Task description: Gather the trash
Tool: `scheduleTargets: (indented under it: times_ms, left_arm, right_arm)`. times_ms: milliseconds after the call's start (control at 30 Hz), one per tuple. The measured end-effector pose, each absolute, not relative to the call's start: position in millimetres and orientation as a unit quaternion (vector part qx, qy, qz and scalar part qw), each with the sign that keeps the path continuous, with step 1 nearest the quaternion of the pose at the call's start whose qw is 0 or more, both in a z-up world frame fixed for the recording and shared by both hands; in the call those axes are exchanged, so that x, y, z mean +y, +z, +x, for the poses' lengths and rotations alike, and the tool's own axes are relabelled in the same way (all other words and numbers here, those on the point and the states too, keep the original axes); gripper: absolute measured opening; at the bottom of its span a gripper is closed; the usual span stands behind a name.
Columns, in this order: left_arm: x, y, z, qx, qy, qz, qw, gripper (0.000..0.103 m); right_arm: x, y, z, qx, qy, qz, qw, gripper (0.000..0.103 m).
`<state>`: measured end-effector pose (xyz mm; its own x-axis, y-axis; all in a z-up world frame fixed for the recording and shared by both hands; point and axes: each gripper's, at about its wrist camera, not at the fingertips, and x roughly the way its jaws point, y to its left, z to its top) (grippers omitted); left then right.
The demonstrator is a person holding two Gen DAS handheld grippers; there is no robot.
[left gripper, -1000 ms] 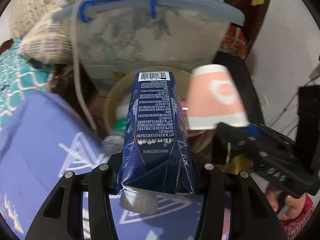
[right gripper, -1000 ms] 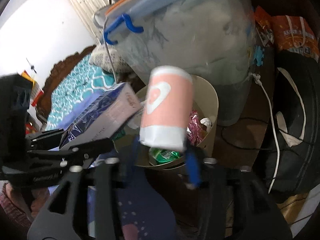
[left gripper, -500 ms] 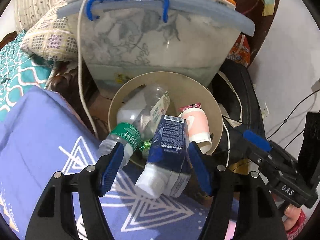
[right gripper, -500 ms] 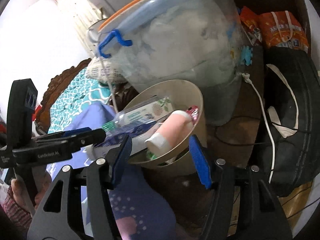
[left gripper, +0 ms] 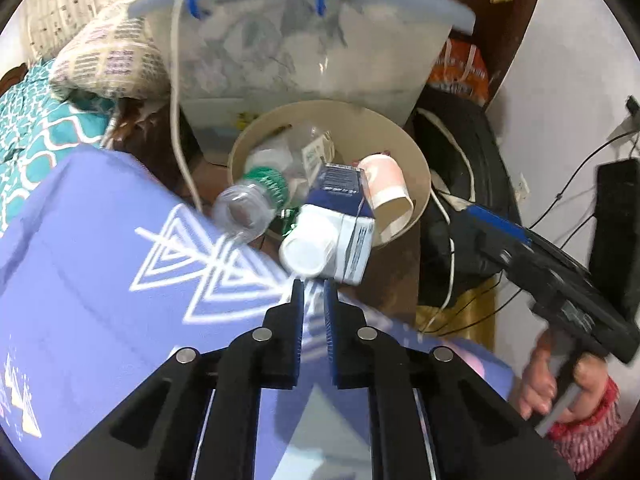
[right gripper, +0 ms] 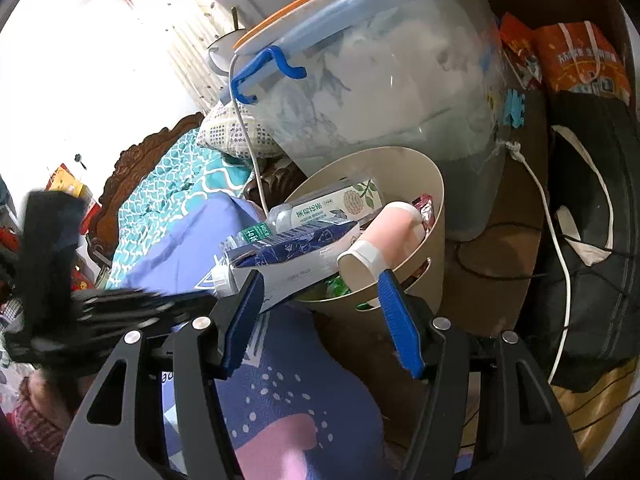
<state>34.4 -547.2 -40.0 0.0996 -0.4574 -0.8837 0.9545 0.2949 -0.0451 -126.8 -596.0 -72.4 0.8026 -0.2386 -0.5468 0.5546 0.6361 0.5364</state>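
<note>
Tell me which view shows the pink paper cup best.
The right wrist view: the pink paper cup lies on its side over the bin rim, seen along its whole length. The left wrist view shows it smaller, partly hidden behind the blue carton.

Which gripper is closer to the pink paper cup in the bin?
Right, probably. The right gripper stands open just below the pink paper cup, one finger at its rim. The left gripper, shut and empty, sits by the milk carton, beyond the cup.

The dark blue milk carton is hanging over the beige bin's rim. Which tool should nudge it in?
Probably the left tool: shut and empty, its tips sit just below the dark blue milk carton overhanging the beige bin. The right tool is open, straddling carton and pink paper cup.
</note>
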Motion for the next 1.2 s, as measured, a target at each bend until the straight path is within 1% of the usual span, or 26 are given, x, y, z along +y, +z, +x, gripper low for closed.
scheduleTargets:
  times_ms: [100, 167, 267, 300, 333, 400, 500, 567, 633, 767, 833, 900, 1033, 1200]
  left_arm:
    - [-578.7, -47.8, 32.4, 0.398, -0.511, 0.308, 0.697, 0.009]
    - [-597.5, -48.3, 33.4, 0.404, -0.522, 0.299, 0.689, 0.009]
    - [-598.3, -37.2, 29.8, 0.407, -0.529, 0.283, 0.689, 0.010]
    - [-593.5, -32.1, 26.7, 0.402, -0.535, 0.279, 0.689, 0.013]
    - [-584.6, -25.7, 23.1, 0.396, -0.539, 0.276, 0.691, 0.019]
    - [-567.6, -16.8, 17.7, 0.383, -0.539, 0.274, 0.699, 0.029]
    - [-535.2, -3.2, 13.2, 0.368, -0.534, 0.268, 0.713, 0.034]
    - [-507.6, 6.3, 14.2, 0.360, -0.523, 0.258, 0.728, 0.041]
    - [-482.6, 16.0, 16.6, 0.352, -0.508, 0.246, 0.747, 0.056]
    - [-430.0, 37.8, 15.7, 0.323, -0.481, 0.227, 0.783, 0.067]
    - [-405.6, 48.9, 13.8, 0.306, -0.469, 0.218, 0.799, 0.079]
    - [-383.0, 59.6, 10.3, 0.291, -0.459, 0.209, 0.813, 0.087]
    - [-337.3, 75.5, 3.1, 0.265, -0.442, 0.190, 0.835, 0.094]
    - [-303.6, 86.1, -9.0, 0.238, -0.425, 0.191, 0.853, 0.094]
  right_arm:
    - [-597.7, -70.1, -140.3, 0.215, -0.231, 0.364, 0.876, 0.062]
    - [-593.9, -62.8, -145.6, 0.211, -0.234, 0.365, 0.876, 0.062]
    - [-583.7, -49.6, -153.0, 0.203, -0.236, 0.362, 0.879, 0.062]
    - [-580.3, -46.4, -155.4, 0.201, -0.236, 0.361, 0.879, 0.062]
    - [-576.2, -43.5, -156.7, 0.198, -0.235, 0.362, 0.880, 0.062]
    - [-565.5, -39.9, -155.5, 0.194, -0.232, 0.367, 0.880, 0.062]
    - [-546.8, -36.2, -151.8, 0.189, -0.222, 0.375, 0.880, 0.062]
    - [-531.3, -33.5, -147.3, 0.184, -0.216, 0.379, 0.881, 0.063]
    - [-516.0, -28.3, -146.9, 0.178, -0.215, 0.385, 0.880, 0.073]
    - [-489.8, -12.9, -153.6, 0.158, -0.230, 0.394, 0.876, 0.080]
    - [-478.7, -2.3, -159.7, 0.150, -0.243, 0.391, 0.875, 0.089]
    - [-467.6, 8.4, -168.2, 0.139, -0.261, 0.385, 0.874, 0.091]
    - [-436.7, 27.4, -173.5, 0.130, -0.278, 0.365, 0.879, 0.096]
    - [-402.0, 41.3, -168.2, 0.134, -0.279, 0.339, 0.889, 0.099]
